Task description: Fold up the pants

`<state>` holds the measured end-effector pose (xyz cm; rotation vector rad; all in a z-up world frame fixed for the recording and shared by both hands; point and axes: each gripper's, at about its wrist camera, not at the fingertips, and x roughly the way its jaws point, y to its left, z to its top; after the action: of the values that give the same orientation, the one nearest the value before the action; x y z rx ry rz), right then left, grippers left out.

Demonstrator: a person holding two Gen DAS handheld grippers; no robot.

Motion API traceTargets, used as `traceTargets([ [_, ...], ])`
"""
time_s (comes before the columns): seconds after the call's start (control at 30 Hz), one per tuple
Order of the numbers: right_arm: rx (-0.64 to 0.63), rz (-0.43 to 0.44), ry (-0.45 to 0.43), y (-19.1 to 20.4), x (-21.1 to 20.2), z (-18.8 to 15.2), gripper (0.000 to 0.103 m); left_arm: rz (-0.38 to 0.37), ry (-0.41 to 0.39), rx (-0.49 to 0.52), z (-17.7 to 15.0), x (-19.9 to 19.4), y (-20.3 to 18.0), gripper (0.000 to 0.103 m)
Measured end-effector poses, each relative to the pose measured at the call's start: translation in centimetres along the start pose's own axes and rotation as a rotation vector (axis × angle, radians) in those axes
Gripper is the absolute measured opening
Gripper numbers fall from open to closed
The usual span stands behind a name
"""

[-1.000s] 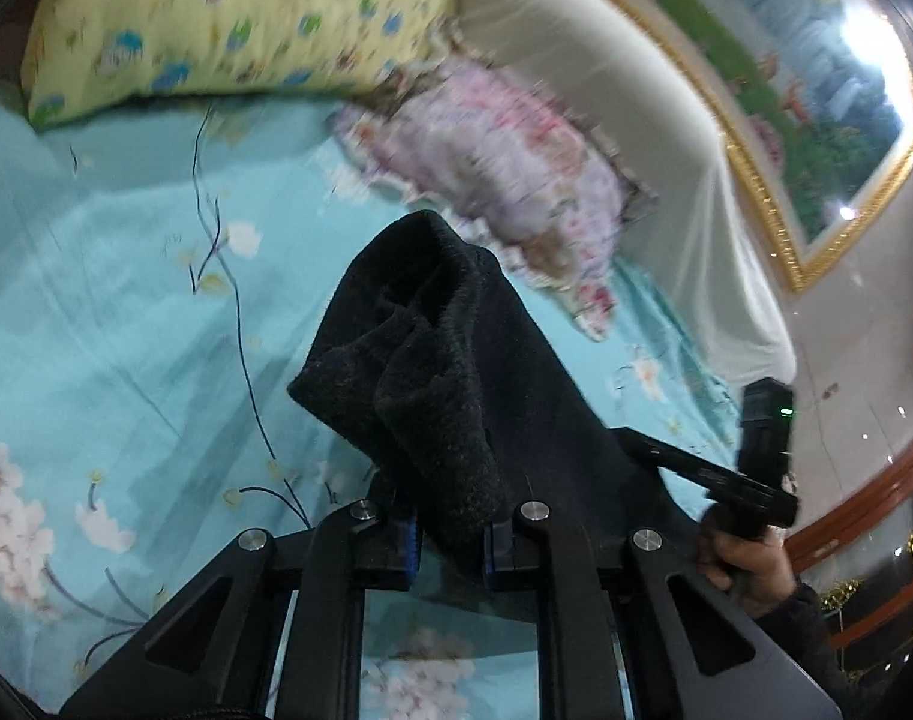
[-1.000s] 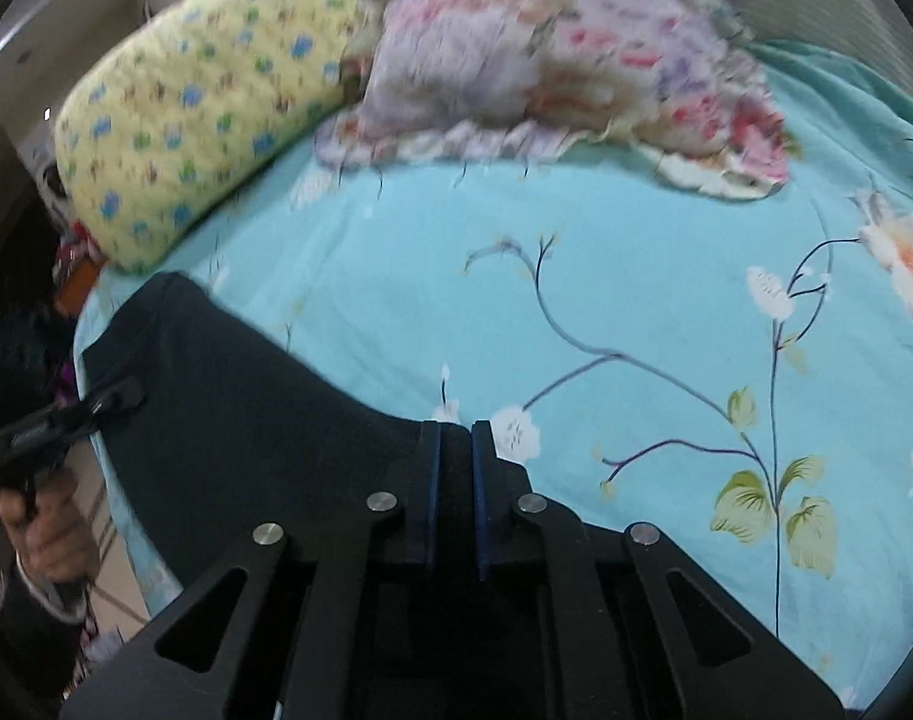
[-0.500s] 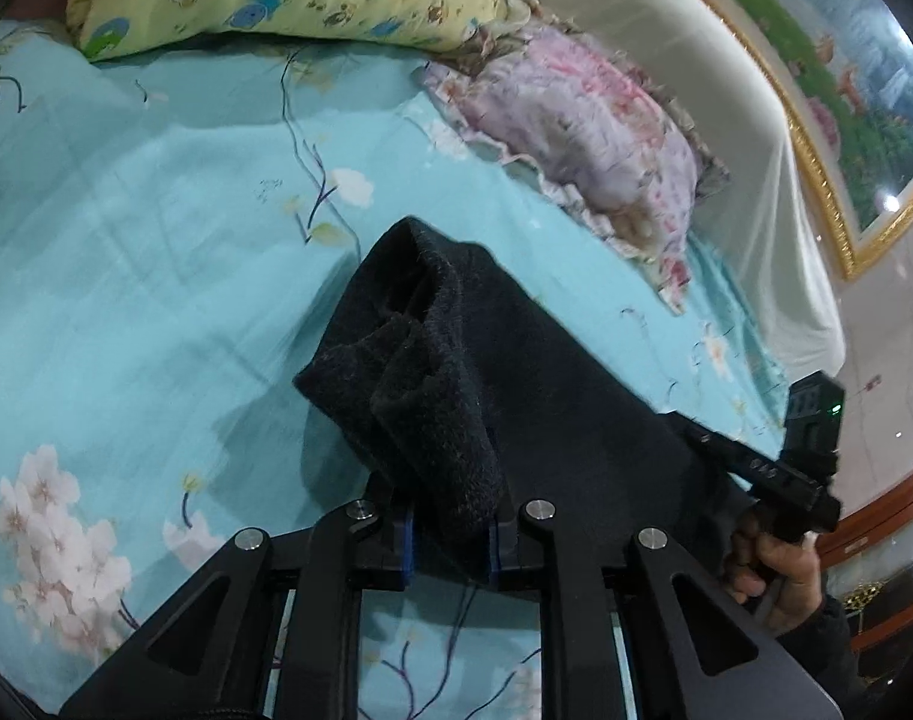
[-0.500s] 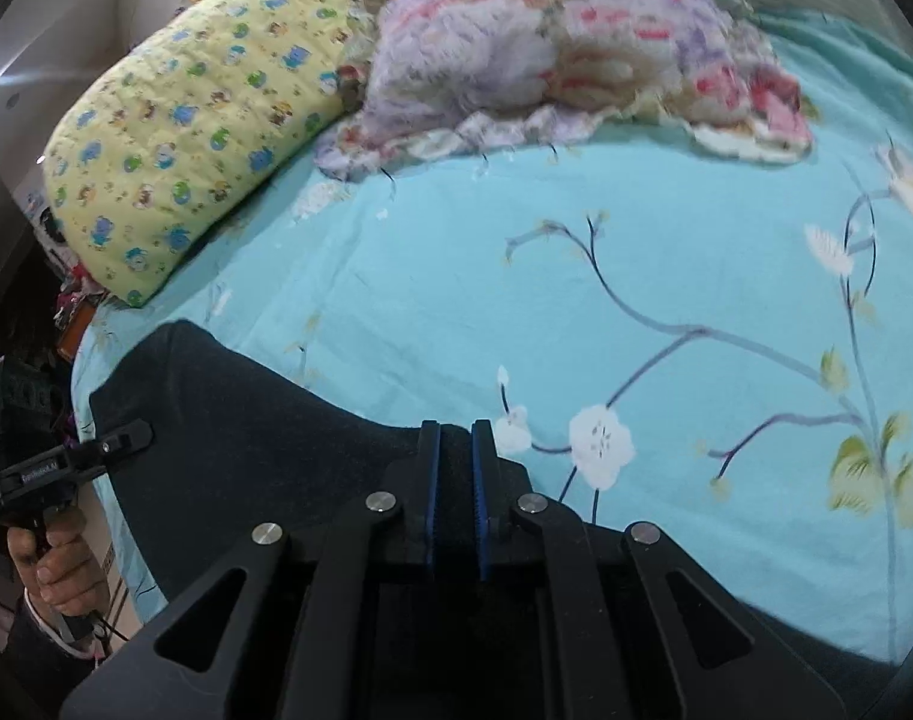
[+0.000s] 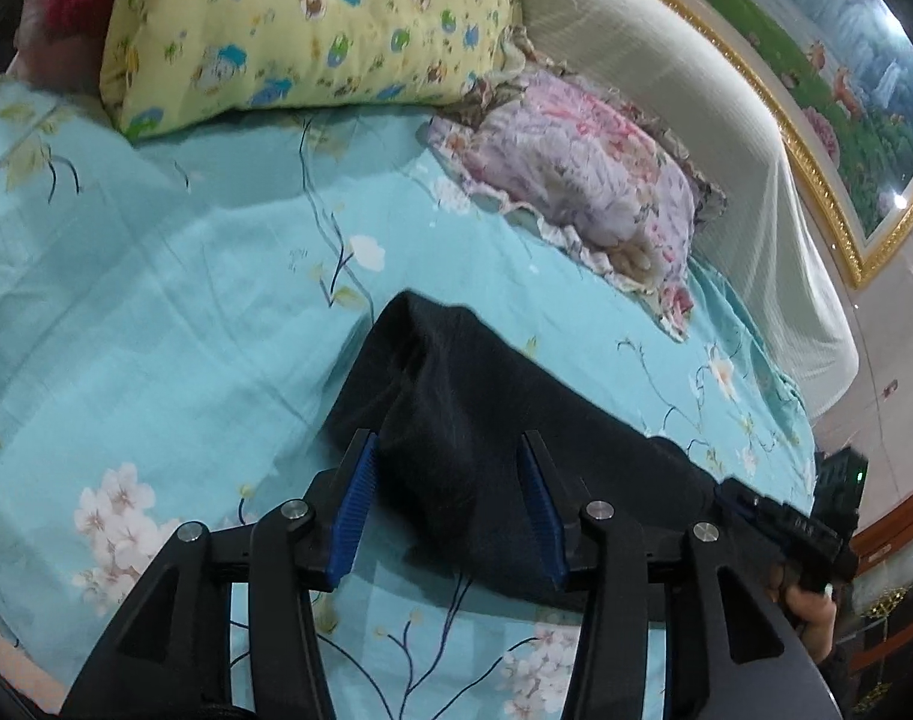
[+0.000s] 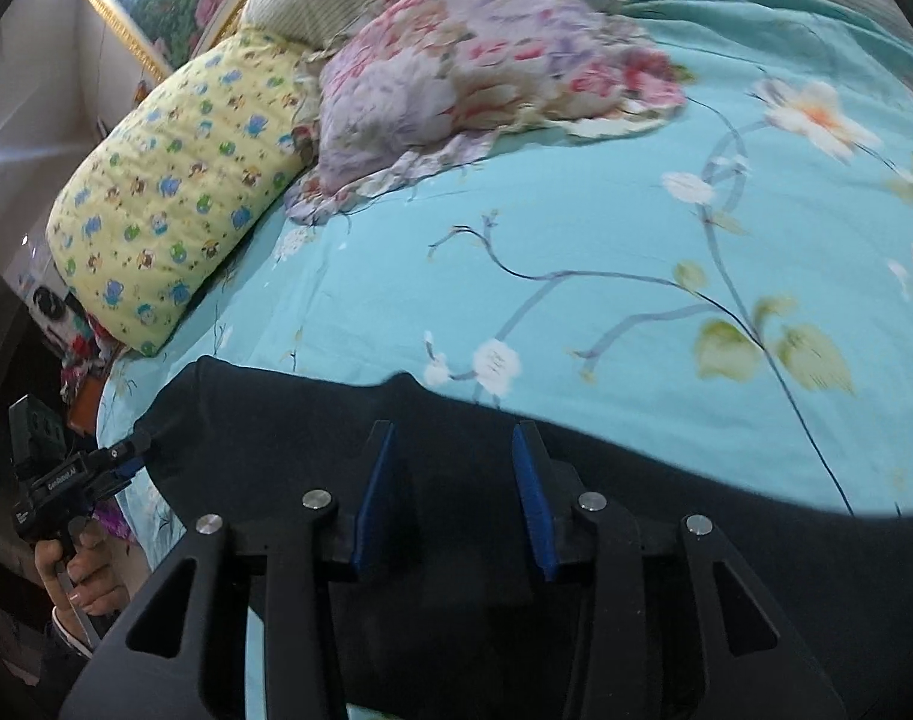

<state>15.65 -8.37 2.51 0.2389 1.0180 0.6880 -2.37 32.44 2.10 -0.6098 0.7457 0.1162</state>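
Each view is taken close above the bed (image 5: 156, 300), aimed forward along its own fingers toward the pillows (image 6: 174, 210). The left view is aimed rightward, the right view leftward. The pants (image 5: 486, 432), pillows and opposite gripper are shared.

bare bedsheet (image 6: 606, 252) ahead — pillows (image 6: 174, 204) block the far edge
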Motion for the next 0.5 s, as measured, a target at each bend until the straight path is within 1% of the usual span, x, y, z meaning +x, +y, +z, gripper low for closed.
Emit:
traceTargets([
  [0.07, 0.017, -0.006, -0.002, -0.5, -0.8, -0.6, 0.042, 0.003, -0.017, 0.001, 0.3, -0.5, -0.4, 0.047],
  [0.13, 0.030, -0.005, -0.011, -0.7, -1.6, -1.1, 0.042, 0.003, -0.039, 0.006, 0.5, -1.1, -1.0, 0.052],
  [0.23, 0.035, -0.006, -0.032, -0.9, -2.8, -1.8, 0.042, -0.003, -0.051, 0.034, 0.6, -1.5, -2.3, 0.054],
  [0.3, 0.040, -0.005, -0.046, -1.0, -3.8, -2.4, 0.042, -0.010, -0.049, 0.058, 0.4, -1.5, -3.3, 0.056],
  [0.37, 0.054, -0.004, -0.053, -1.2, -4.5, -2.9, 0.042, -0.023, -0.045, 0.069, 0.2, -1.4, -4.2, 0.057],
  [0.4, 0.062, -0.009, -0.059, -1.4, -5.0, -3.2, 0.042, -0.042, -0.033, 0.076, 0.1, -1.3, -4.7, 0.057],
  [0.5, 0.083, -0.018, -0.074, -2.0, -6.1, -3.9, 0.042, -0.066, -0.012, 0.092, -0.5, -0.8, -6.0, 0.057],
])
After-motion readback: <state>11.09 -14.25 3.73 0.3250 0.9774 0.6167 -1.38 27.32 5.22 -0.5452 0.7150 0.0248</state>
